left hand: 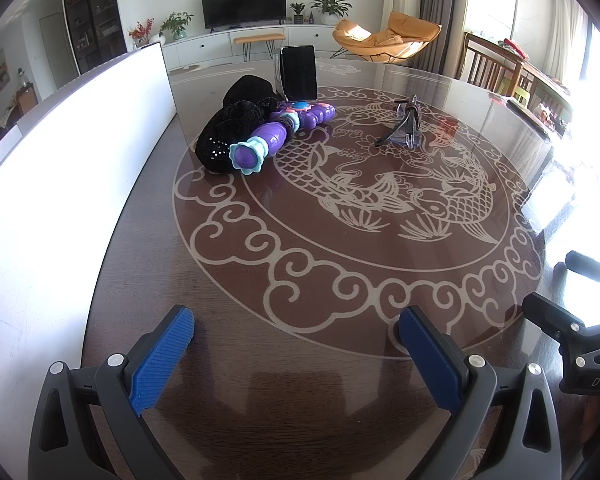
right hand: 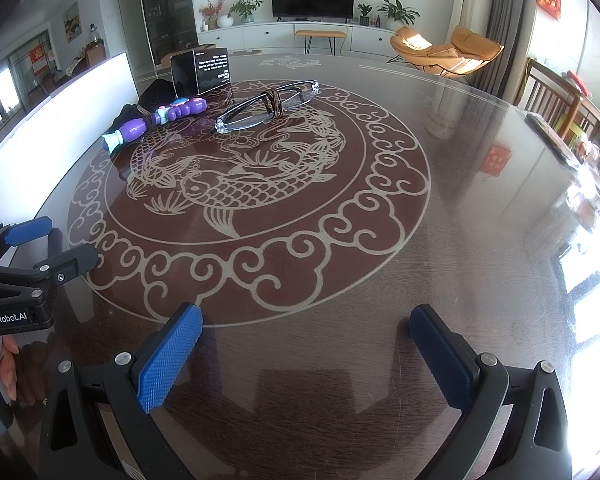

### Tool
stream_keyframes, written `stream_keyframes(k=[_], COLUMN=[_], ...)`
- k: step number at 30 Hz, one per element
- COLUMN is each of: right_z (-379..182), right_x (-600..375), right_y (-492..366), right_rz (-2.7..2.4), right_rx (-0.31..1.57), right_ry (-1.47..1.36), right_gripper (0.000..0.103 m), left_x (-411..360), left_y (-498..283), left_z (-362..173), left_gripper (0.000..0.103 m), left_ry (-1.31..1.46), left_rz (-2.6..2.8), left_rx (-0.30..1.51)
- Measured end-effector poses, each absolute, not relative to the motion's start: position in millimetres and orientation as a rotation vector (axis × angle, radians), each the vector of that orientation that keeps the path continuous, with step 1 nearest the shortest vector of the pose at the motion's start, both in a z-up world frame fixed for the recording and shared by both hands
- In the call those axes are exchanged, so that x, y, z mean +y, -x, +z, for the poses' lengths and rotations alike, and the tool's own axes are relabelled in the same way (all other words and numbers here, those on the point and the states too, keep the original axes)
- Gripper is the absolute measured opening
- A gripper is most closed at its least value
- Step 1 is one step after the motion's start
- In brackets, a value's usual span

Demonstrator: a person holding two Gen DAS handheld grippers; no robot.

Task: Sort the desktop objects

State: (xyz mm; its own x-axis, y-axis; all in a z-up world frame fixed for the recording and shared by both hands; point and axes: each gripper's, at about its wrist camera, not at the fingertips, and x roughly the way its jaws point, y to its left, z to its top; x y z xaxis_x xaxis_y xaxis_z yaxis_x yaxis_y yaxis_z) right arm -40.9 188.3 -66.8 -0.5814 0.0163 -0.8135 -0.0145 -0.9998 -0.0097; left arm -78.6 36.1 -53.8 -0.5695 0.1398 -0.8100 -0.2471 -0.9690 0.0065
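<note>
Both grippers hovered over the tabletop [right hand: 480,184] with jaws wide and empty. From the right gripper [right hand: 304,344], the glasses [right hand: 266,106] lay toward twelve o'clock, long axis running eight to two; the purple toy [right hand: 156,120], black cloth [left hand: 236,120] and box [right hand: 200,70] lay toward eleven. The left gripper [left hand: 296,340] body read "GenRobot.AI".

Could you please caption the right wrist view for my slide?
Open right gripper faces clear-framed folded eyeglasses, purple plastic toy wand and black cardboard box.

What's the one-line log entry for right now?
left hand-held gripper open, empty | right hand-held gripper open, empty | glasses, purple toy, black box untouched on table
</note>
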Motion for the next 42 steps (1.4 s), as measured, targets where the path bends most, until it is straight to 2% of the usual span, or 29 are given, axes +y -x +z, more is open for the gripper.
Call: stream_keyframes(k=[42], right_z=[-66.7], right_x=[188.4], right_y=[41.0], right_rz=[2.778], right_rx=[-0.003], right_ry=[1.429], right_gripper=[0.103], left_x=[33.9], left_y=[75.0], left_z=[-53.8], left_gripper=[0.103], left_ry=[1.328], left_rz=[2.547], left_rx=[0.207])
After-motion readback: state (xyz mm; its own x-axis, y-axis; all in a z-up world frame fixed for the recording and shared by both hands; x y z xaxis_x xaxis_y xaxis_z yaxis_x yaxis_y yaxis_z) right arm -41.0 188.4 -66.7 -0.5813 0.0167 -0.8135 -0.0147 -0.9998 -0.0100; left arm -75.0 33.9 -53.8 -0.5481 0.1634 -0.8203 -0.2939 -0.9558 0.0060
